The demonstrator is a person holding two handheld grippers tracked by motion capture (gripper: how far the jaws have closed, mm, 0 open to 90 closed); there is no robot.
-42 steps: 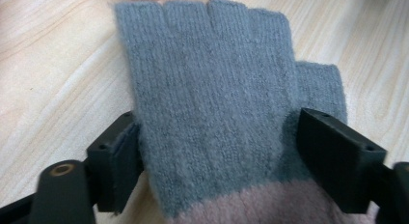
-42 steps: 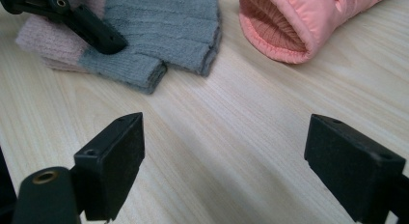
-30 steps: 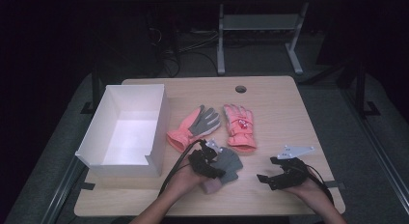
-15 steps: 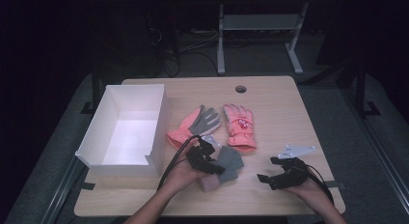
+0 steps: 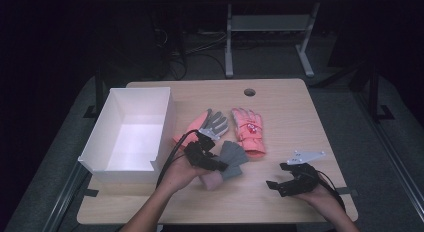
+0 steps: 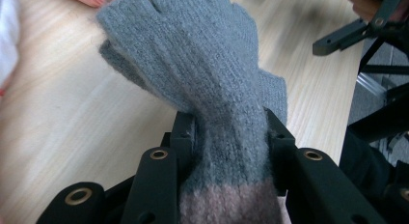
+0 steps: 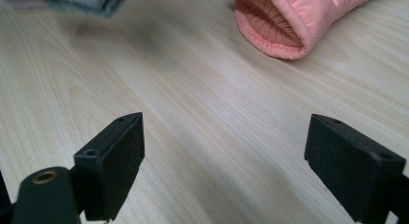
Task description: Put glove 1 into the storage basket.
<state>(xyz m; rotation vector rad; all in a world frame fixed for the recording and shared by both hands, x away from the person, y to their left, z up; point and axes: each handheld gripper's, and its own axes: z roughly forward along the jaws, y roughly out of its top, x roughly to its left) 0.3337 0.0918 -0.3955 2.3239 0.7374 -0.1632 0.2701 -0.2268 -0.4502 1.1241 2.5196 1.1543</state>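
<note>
I have the grey glove point(image 5: 231, 159) clamped in the left gripper point(image 5: 212, 162), jaws pinched on the wrist just above the pink cuff, bunching the knit between them point(image 6: 226, 137); they've just been closing on it

Glove sits lower centre of the high view, finger end pointing up-right in frame, cuff end toward my left hand point(image 5: 177, 174). In the left gripper view its long axis runs straight up from the jaws, fingers fanned at the top and hanging clear of the table point(image 5: 300, 117)

Key relation: the white box point(image 5: 112, 164) is at left of frame, just left of the gripper, open top up. So the glove goes left, roughly across its own long axis, over the near wall

Likely next: carry it left with enough height that the loose fingers don't drag on the box wall

Right gripper point(image 5: 290, 179) is lower right of frame, jaws spread wide and empty, low over bare table. Nearest thing to it is the pink glove point(image 7: 299, 21), cuff opening facing it at the top of its view. A second pink glove with a grey palm point(image 5: 205, 127) lies just above the left gripper, closer to that hand
</note>
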